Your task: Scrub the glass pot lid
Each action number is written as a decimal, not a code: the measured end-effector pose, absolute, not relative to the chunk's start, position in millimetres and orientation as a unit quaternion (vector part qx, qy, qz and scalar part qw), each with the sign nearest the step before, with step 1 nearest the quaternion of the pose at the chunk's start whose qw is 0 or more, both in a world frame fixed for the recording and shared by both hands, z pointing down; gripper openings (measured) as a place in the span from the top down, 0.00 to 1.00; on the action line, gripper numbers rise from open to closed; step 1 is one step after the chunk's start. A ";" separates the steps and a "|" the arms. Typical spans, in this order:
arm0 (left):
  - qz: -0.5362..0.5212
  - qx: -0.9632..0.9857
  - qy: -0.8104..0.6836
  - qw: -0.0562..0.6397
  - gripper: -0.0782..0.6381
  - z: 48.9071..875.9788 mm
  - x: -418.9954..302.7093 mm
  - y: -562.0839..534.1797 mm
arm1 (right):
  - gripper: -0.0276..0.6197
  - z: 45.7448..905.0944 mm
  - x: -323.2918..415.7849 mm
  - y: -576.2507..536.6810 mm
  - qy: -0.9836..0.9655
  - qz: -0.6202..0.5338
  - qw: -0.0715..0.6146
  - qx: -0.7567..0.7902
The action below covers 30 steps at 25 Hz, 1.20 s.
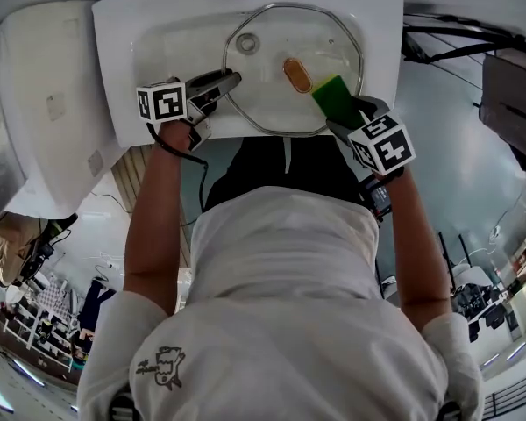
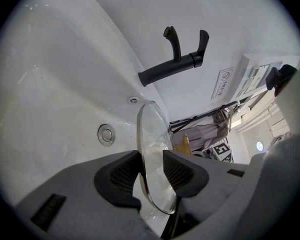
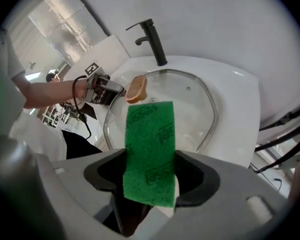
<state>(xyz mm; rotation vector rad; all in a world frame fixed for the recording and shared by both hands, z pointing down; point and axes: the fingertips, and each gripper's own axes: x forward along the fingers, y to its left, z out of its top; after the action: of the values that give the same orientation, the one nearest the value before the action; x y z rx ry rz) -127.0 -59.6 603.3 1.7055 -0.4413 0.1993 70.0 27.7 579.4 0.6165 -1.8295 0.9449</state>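
The white ceramic sink [image 1: 114, 77] surrounds a clear round glass pot lid [image 1: 263, 103] rimmed in silvery metal, with a tan oval knob [image 1: 297, 74] at its middle. A matt black tap [image 2: 175, 64] stands at the sink's back edge, and a silver drain plug [image 2: 106, 134] lies in its basin. The grey left claw [image 2: 151, 171] and grey right claw [image 3: 150, 169] have black ribbed pads. The left marker cube [image 1: 162, 102] and right marker cube [image 1: 381, 143] show black-and-white square patterns. The flat scouring sponge [image 3: 149, 154] is bright green with darker green stamped lettering, and pale underneath.
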 end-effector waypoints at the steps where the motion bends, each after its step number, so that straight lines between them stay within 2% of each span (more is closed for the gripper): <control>1: 0.087 0.746 -0.192 0.632 0.68 603.2 -127.0 -59.9 | 0.50 579.5 67.9 32.4 -0.750 0.381 0.482 0.245; 5: 0.093 0.747 -0.183 0.632 0.68 602.9 -125.3 -59.1 | 0.50 573.8 73.9 24.2 -0.754 0.350 0.504 0.235; 9: 0.101 0.748 -0.172 0.633 0.68 603.2 -123.3 -57.7 | 0.50 565.8 83.5 -36.0 -0.762 0.336 0.489 0.261; 15: 0.094 0.747 -0.178 0.633 0.68 603.7 -123.6 -60.2 | 0.50 565.3 48.0 -98.8 -0.780 0.307 0.495 0.228; 22: 0.094 0.749 -0.183 0.629 0.68 604.7 -126.6 -60.8 | 0.50 571.2 71.1 -64.1 -0.769 0.359 0.469 0.243; 30: 0.110 0.743 -0.196 0.631 0.67 616.3 -128.4 -61.7 | 0.50 583.9 76.2 27.2 -0.762 0.362 0.488 0.225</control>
<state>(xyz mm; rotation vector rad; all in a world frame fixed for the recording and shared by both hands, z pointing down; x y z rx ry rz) -128.4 -61.7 616.3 1.7001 -0.4484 0.2514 76.2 27.2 583.9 0.5477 -1.8518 0.8813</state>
